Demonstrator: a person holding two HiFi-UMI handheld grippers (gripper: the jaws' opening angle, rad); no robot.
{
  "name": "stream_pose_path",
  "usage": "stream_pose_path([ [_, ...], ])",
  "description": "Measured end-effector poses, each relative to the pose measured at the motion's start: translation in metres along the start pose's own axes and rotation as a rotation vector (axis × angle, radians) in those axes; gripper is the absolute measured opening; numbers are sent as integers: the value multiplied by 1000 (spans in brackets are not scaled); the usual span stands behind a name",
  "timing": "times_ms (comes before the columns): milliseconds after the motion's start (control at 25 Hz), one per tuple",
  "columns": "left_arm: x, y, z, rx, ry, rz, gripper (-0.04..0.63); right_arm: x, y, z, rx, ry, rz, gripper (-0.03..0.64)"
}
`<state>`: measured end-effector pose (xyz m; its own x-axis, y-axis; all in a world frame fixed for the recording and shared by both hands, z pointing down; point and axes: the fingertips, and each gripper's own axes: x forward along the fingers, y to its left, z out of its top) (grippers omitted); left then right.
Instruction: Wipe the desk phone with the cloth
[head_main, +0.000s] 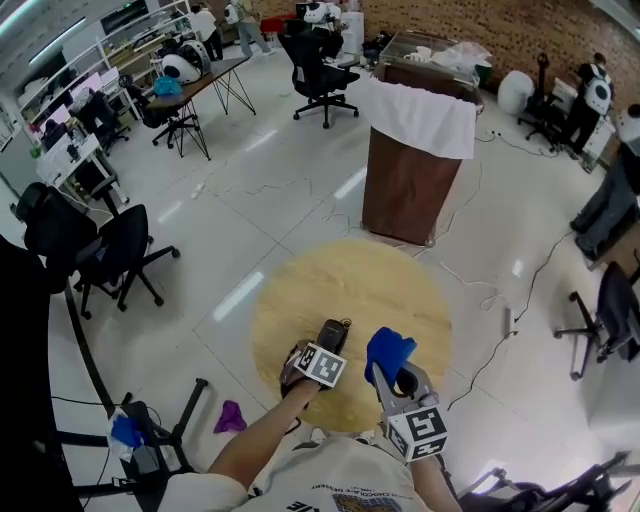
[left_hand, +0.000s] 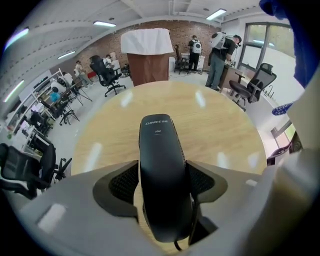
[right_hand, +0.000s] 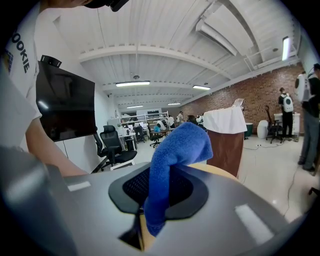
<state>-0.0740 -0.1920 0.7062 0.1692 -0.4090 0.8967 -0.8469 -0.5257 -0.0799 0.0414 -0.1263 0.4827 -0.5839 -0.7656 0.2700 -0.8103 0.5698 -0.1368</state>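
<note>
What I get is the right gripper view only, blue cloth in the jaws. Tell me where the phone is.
Observer: The black handset lies between the open jaws of the left gripper.
Operator: Say what it rests on.
Observer: The round wooden table, about its middle.
Operator: Report the floor.
Observer: A small purple thing lies on it, left of the table.

Far half of table (head_main: 385, 275) is left bare for passage. Near edge is blocked by handset (head_main: 334, 334), left gripper (left_hand: 164, 184), and right gripper (right_hand: 157, 192) with cloth (head_main: 388, 350). Lectern (head_main: 405, 190) is set beyond.
</note>
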Motion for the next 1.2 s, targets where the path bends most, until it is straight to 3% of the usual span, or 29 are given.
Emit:
stream_pose_path([
  [480, 11, -5, 1, -6, 26, -87, 302, 6, 1, -2, 2, 13, 13, 61],
  [640, 14, -13, 1, 53, 56, -87, 284, 6, 0, -3, 2, 14, 8, 61],
  [760, 18, -18, -4, 137, 92, -38, 304, 5, 1, -4, 2, 15, 10, 61],
  [840, 19, -19, -5, 152, 85, -23, 307, 5, 0, -4, 3, 14, 10, 61],
  [1080, 15, -17, -2, 120, 15, -50, 299, 4, 0, -6, 9, 16, 7, 61],
  [1200, 10, -14, 0, 47, -28, -81, 288, 3, 1, -6, 12, 15, 7, 61],
])
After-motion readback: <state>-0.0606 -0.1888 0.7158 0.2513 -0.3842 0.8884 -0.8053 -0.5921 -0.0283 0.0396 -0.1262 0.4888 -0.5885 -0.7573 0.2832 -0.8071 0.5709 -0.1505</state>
